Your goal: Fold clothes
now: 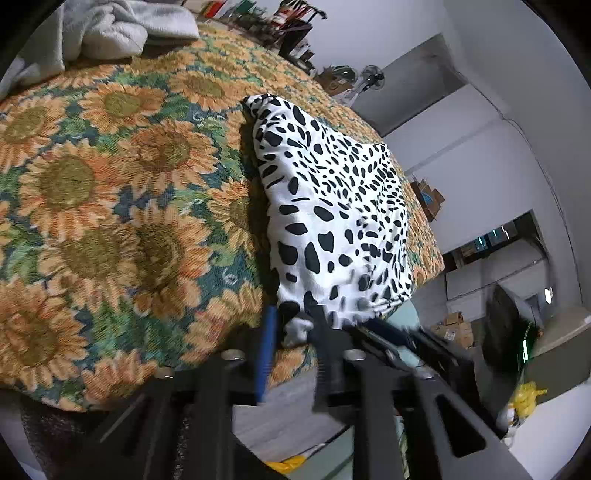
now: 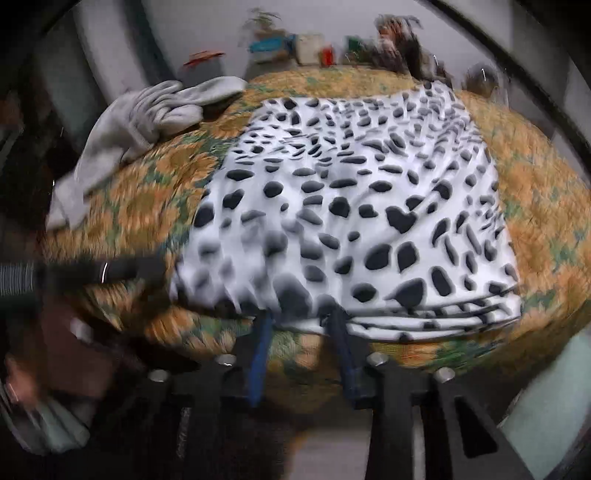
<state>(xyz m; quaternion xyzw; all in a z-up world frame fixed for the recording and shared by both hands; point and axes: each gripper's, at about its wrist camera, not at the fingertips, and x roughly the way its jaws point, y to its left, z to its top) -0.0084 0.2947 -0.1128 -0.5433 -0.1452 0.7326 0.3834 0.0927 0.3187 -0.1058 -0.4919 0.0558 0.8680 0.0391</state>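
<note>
A white garment with black spots (image 1: 332, 206) lies folded on the sunflower bed cover (image 1: 110, 192); in the right wrist view the garment (image 2: 351, 206) spreads wide with stacked hems at its near edge. My left gripper (image 1: 293, 319) stands at the garment's near corner. That corner sits between the fingers, with a dark gap beside the blue finger (image 1: 266, 350). My right gripper (image 2: 301, 321) meets the near hem, fingers apart, with the cover showing between them below the cloth. The view is blurred.
A crumpled grey garment (image 2: 147, 114) lies at the far left of the bed; the grey garment (image 1: 110, 29) also shows at the top of the left wrist view. The bed's near edge (image 1: 295, 376) runs just behind my fingers, floor below. Shelves and boxes (image 1: 454, 328) stand along the walls.
</note>
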